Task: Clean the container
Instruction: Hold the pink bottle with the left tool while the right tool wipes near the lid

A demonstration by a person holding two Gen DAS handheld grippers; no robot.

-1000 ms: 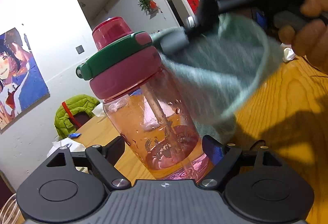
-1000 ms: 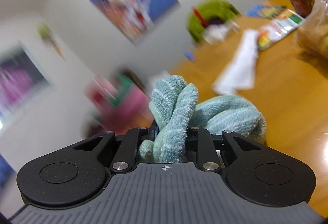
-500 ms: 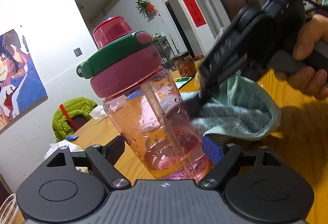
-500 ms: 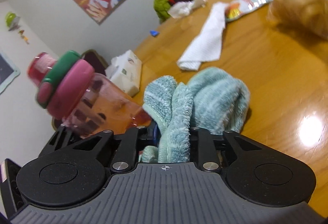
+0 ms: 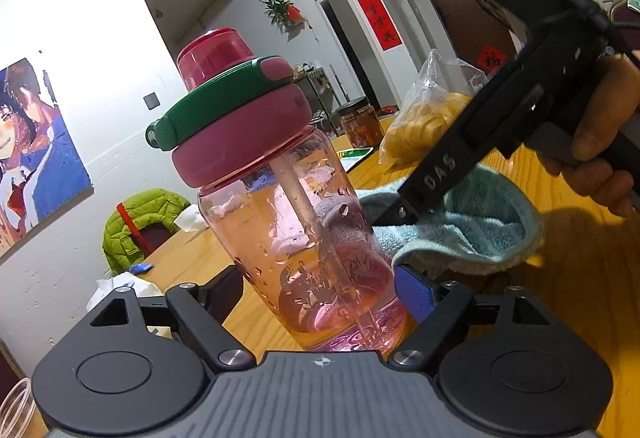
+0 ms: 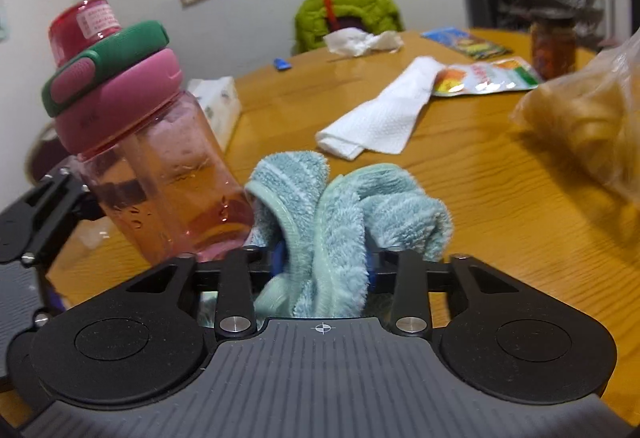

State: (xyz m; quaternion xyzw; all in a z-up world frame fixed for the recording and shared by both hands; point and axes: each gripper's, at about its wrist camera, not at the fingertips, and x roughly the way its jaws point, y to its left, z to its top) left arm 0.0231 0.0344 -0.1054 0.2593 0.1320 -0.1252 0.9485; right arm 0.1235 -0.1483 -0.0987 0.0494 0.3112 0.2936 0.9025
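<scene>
A clear pink water bottle (image 5: pixel 304 238) with a pink and green lid stands tilted over the wooden table, its base between my left gripper's (image 5: pixel 320 298) fingers, which are shut on it. It also shows in the right wrist view (image 6: pixel 160 173). My right gripper (image 6: pixel 324 262) is shut on a bunched light blue cloth (image 6: pixel 344 209). In the left wrist view the cloth (image 5: pixel 472 226) touches the bottle's lower right side, with the right gripper (image 5: pixel 400 213) at the bottle wall.
On the wooden table (image 6: pixel 500 197) lie a white paper towel (image 6: pixel 384 121), snack packets (image 6: pixel 484 77), a jar (image 6: pixel 552 45), a tissue box (image 6: pixel 216 105) and a plastic bag of yellow food (image 5: pixel 428 121). A green jacket (image 6: pixel 348 13) hangs on a chair behind.
My right gripper has come down with the cloth from near the bottle's lid to its lower side. The bottle has stayed in my left gripper.
</scene>
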